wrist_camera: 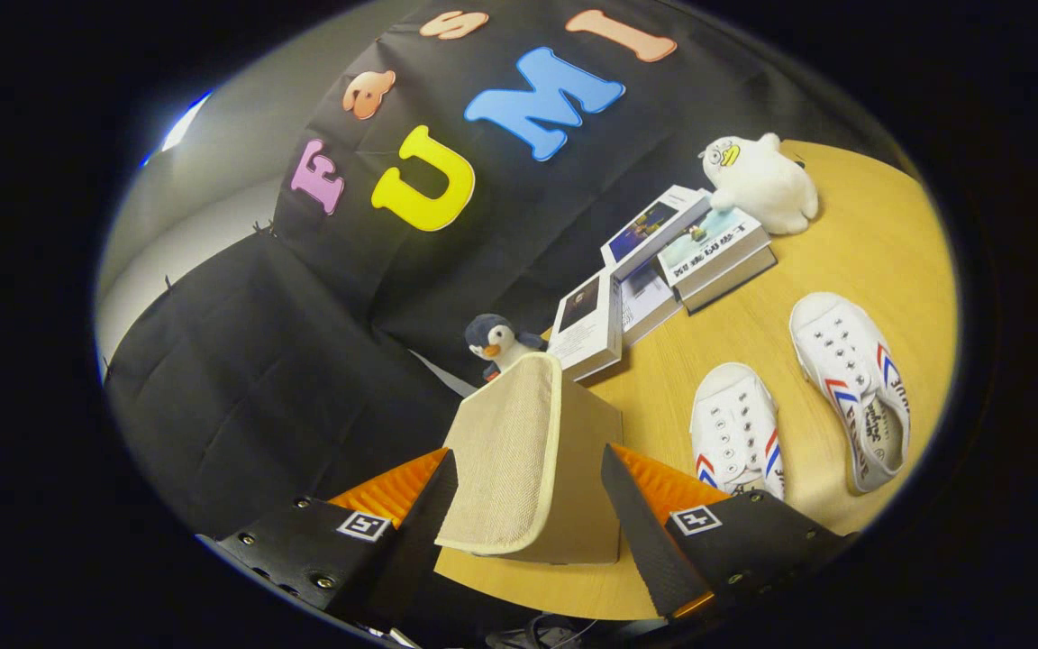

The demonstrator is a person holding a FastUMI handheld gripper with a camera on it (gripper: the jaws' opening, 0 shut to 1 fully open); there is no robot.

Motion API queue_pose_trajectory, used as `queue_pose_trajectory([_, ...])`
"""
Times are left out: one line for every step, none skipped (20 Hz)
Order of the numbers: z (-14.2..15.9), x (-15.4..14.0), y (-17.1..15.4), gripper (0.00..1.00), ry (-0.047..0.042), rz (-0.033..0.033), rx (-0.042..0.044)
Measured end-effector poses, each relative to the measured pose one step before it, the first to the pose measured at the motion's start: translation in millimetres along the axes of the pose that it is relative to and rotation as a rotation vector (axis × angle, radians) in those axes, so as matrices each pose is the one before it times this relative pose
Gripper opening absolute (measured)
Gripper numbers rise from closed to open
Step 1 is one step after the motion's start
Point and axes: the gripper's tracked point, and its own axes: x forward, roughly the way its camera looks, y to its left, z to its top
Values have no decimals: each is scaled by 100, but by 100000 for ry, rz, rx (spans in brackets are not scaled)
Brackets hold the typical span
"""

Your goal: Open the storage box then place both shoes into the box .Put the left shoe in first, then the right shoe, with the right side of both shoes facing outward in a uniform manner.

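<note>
Opening step: gripper (528, 505) spread, fingers flanking the storage box (564, 469) with its lid (505, 451), touching neither. Next, likely pinching that lid; both shoes (735, 428) wait beyond.

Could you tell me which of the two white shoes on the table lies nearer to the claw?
The shoe just beyond the claw's right finger is nearer; the other shoe lies further out, past it.

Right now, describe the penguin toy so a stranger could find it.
On the wooden table, beyond the beige storage box between the open gripper fingers, the penguin toy stands against the black cloth. It is small and dark grey, unlike the bigger white plush.
</note>
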Motion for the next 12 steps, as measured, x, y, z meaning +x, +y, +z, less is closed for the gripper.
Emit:
queue_pose_trajectory([-331,361,-114,97,1632,640,2199])
queue_pose_trajectory([-484,228,-27,97,1520,531,2189])
queue_pose_trajectory([-376,319,-99,97,1515,424,1953])
queue_pose_trajectory([-456,564,-79,97,1400,733,1965])
queue_pose_trajectory([-443,251,2,96,1723,950,2325])
queue_pose_trajectory([-553,411,-16,96,1467,926,2510])
queue_pose_trajectory([-317,392,-96,96,1423,861,2545])
queue_pose_trajectory([-519,320,-29,96,1442,730,2695])
queue_pose_trajectory([-473,256,23,96,1869,1000,2585])
queue_pose_trajectory([-571,181,-75,96,2149,713,2396])
queue_pose_trajectory([-419,169,-127,96,1886,299,2233])
queue_pose_trajectory([-451,274,-145,95,1439,213,1898])
